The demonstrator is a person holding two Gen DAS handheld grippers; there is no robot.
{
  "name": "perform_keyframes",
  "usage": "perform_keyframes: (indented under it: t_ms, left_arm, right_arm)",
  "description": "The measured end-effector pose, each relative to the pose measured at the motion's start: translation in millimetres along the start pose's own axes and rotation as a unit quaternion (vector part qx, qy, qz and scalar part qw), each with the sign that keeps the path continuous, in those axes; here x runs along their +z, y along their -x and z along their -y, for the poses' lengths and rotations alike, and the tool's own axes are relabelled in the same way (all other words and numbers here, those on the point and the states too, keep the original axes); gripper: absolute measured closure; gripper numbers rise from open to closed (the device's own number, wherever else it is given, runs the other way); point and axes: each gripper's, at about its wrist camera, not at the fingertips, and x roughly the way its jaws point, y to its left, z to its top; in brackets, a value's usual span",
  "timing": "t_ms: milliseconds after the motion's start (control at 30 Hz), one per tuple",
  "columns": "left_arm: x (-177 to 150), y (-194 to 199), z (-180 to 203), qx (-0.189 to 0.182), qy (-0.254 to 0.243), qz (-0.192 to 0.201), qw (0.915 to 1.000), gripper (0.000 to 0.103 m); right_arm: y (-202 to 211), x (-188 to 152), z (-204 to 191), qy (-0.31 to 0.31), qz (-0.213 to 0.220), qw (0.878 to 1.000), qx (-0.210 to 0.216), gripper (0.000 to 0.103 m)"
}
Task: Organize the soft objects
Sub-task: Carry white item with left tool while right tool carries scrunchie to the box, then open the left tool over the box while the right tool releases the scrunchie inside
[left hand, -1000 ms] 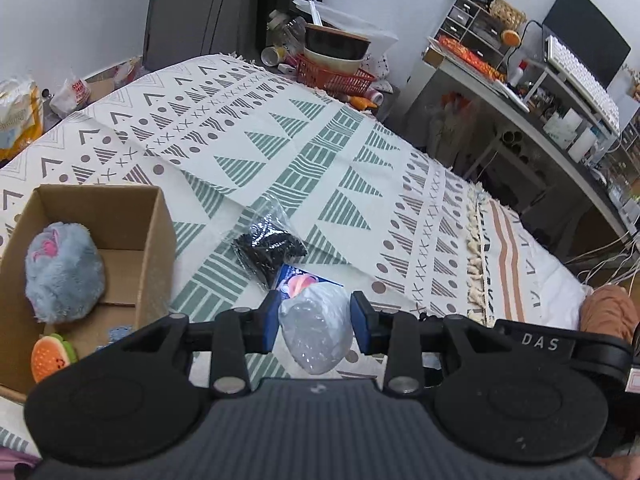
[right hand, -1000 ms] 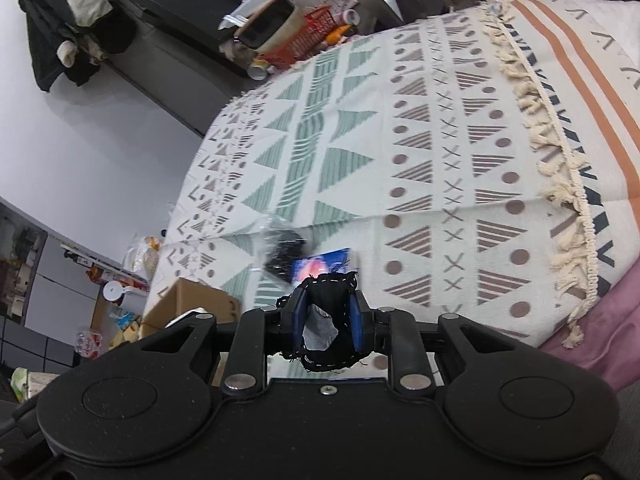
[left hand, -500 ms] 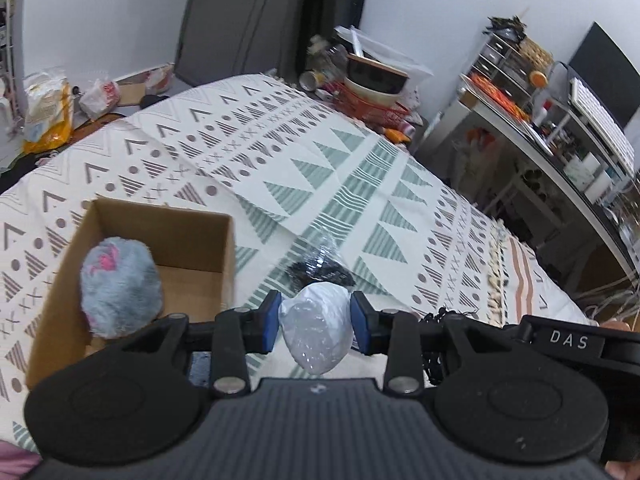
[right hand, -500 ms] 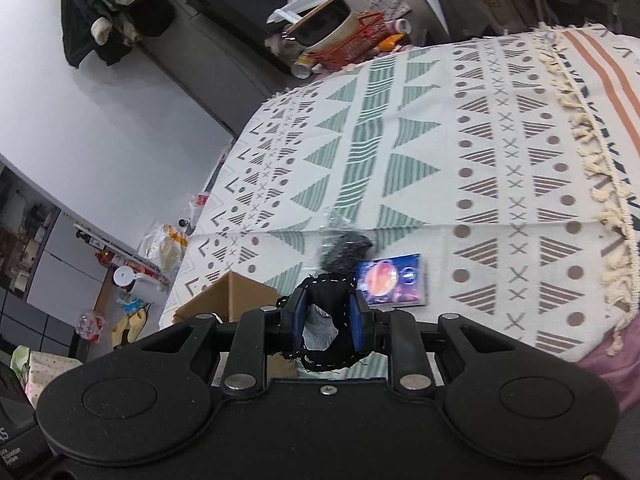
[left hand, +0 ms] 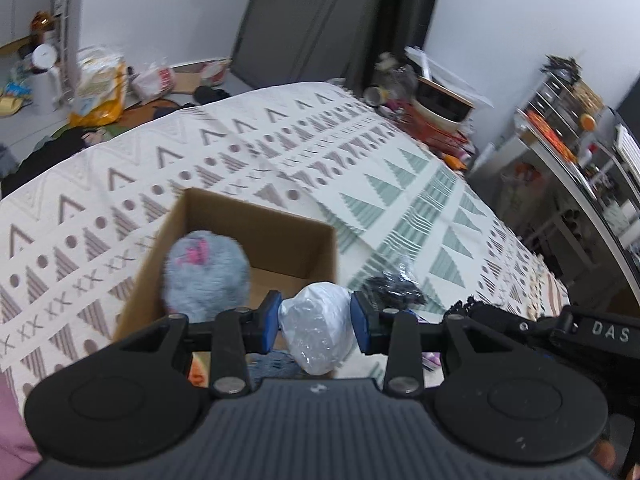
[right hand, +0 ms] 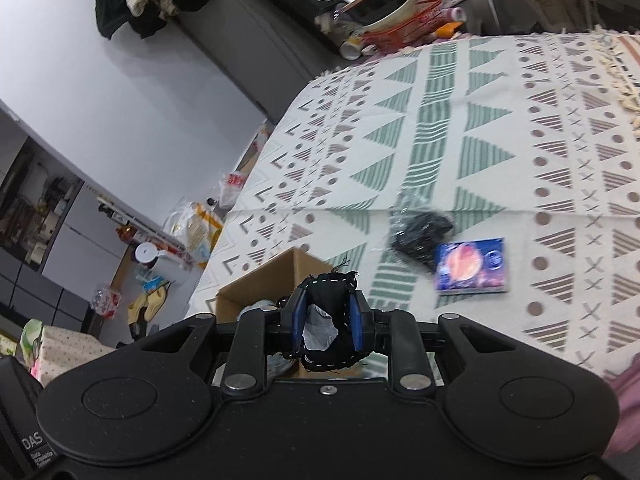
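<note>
My left gripper (left hand: 316, 322) is shut on a white plastic-wrapped bundle (left hand: 316, 328), held over the near right corner of an open cardboard box (left hand: 260, 220). Inside the box lies a grey fluffy ball with pink marks (left hand: 206, 276); an orange toy shows at its near edge, mostly hidden. My right gripper (right hand: 326, 322) is shut on a black fabric piece with white stitching (right hand: 328, 300), just right of the box (right hand: 264, 280). A black bundle in clear wrap (left hand: 394, 290) (right hand: 420, 232) and a blue picture card (right hand: 472, 266) lie on the patterned bedspread (right hand: 480, 120).
The bed's far edge meets a red basket with bowls (left hand: 436, 108) and dark cabinets. A cluttered desk (left hand: 580, 160) stands to the right. Bags and a white kettle (left hand: 44, 76) sit on the floor to the left. A fringe runs along the spread's right side.
Both grippers have swung left toward the box, still gripping their loads. The box now sits straight ahead of the left gripper, and the card and black bundle have slid right.
</note>
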Motion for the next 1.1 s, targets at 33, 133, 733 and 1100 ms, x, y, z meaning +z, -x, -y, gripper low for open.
perform_keyframes:
  t_ms: [33, 133, 733, 1100]
  left_arm:
    - [2, 0, -4, 0.001, 0.005, 0.001, 1.0, 0.067]
    - [6, 1, -14, 0.003, 0.014, 0.003, 0.9999, 0.067]
    - [12, -5, -58, 0.008, 0.07, -0.011, 0.9975, 0.063]
    - [14, -9, -67, 0.029, 0.09, -0.008, 0.9955, 0.041]
  right_arm:
    - [-3, -1, -4, 0.002, -0.003, 1.0, 0.002, 0.08]
    - [-9, -5, -15, 0.008, -0.009, 1.0, 0.005, 0.08]
    - [-51, -19, -60, 0.032, -0.041, 0.999, 0.011, 0.078]
    - [-49, -17, -42, 0.019, -0.034, 0.999, 0.007, 0.052]
